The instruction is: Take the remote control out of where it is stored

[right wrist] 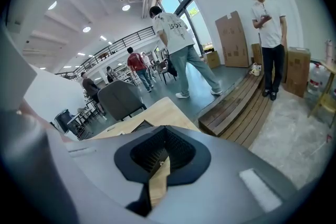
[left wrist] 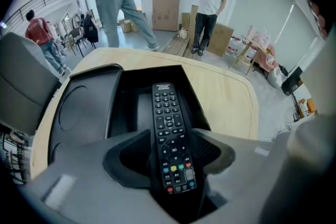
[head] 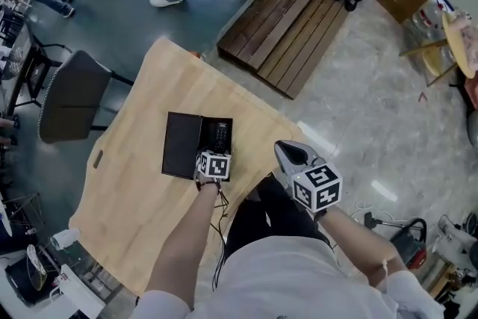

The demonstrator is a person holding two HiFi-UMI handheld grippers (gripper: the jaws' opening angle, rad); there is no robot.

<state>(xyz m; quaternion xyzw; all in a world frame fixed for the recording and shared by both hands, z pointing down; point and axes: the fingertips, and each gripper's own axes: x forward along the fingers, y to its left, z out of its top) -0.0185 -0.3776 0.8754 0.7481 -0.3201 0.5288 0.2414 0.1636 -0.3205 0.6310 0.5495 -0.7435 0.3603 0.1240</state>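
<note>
Left gripper view: remote control is clamped at its near end by the left claw, its far end lying over the open black box on the tabletop. It is judged light, rigid and smooth-sided, best gripped across the narrow edges. Right claw is pressed nearly together, empty.

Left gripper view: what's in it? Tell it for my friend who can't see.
The left gripper has its jaws closed on the near end of a black remote control, which lies in an open black box on a wooden table. People stand behind.
</note>
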